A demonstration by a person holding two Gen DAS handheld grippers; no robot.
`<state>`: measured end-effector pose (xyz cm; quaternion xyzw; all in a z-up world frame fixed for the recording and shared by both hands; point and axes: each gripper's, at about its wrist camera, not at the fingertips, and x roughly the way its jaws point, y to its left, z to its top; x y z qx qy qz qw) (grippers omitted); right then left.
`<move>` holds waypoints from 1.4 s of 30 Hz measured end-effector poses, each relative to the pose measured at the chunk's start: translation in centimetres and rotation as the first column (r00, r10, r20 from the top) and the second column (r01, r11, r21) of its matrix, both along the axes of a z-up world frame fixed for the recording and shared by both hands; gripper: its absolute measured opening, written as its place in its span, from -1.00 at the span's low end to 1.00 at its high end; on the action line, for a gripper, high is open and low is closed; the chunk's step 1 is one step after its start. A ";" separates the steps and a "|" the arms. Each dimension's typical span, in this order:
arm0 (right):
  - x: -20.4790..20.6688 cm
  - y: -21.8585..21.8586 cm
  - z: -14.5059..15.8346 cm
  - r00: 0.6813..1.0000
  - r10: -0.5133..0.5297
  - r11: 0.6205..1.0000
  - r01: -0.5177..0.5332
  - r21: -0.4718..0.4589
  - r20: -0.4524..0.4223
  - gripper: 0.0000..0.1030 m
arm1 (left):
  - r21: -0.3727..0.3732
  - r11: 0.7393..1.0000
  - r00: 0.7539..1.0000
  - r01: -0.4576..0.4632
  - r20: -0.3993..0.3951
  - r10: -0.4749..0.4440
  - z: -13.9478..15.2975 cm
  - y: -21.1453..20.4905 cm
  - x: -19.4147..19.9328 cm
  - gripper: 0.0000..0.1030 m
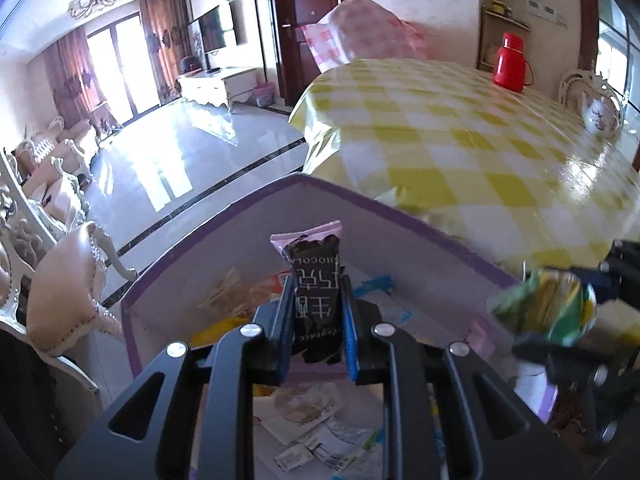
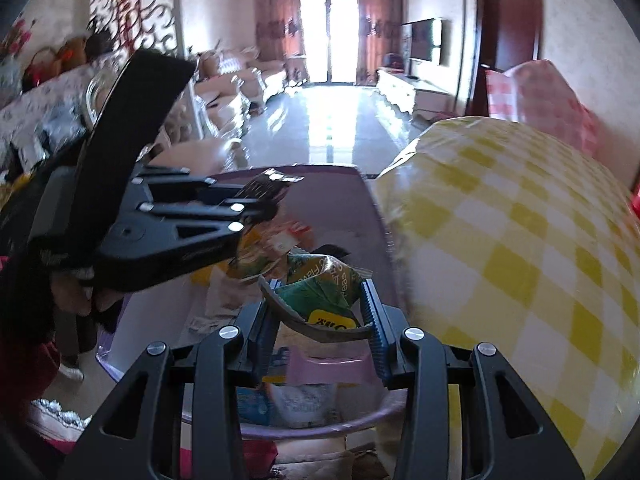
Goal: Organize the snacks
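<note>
Two snacks are hanging over the purple-rimmed box (image 1: 420, 232) beside the desk (image 1: 460, 140), the left tongs (image 1: 318, 300) clenching a chocolate bar (image 1: 316, 280), the right tongs (image 2: 320, 304) grasping a green packet (image 2: 320, 288), both needing releasing inside next.

Left gripper (image 1: 316, 292): black frame, blue-padded fingers (image 1: 350, 336), pointing forward and downward. Jaws nearly together, clamped on a dark chocolate packet (image 1: 316, 300) that stands upright between the pads, its pink crimped end sticking out past the fingertips.

Right gripper (image 2: 320, 300): same build, also angled downward. Jaws partly apart, pads pressing both sides of a crumpled green snack packet (image 2: 320, 292).

The two grippers are near each other, side by side; each shows at the edge of the other's view.

Hand (image 2: 76, 292): fingers wrapped around the left gripper's handle, partly hidden, seen from the right wrist.
</note>
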<state>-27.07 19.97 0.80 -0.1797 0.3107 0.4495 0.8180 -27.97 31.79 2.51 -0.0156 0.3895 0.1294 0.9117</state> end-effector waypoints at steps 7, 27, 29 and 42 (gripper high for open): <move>-1.0 1.7 -0.8 0.999 0.046 0.998 -0.047 -0.035 -0.010 -0.22 | -0.004 0.999 0.999 -0.044 0.003 0.044 -0.3 1.6 -0.2 -0.60; 0.2 0.5 0.1 0.996 0.015 1.000 -0.014 0.016 -0.089 0.57 | -0.012 0.995 0.993 -0.104 0.050 0.104 1.0 2.2 -0.7 0.60; 0.2 0.3 0.3 0.996 0.009 1.000 -0.008 0.018 -0.084 0.66 | -0.021 0.994 0.992 -0.107 0.057 0.108 1.1 2.3 -0.8 0.71; -1.1 0.5 0.9 0.997 0.031 0.997 -0.036 -0.074 -0.069 0.69 | -0.095 0.968 0.970 -0.233 -0.093 0.224 -0.4 3.7 0.8 0.97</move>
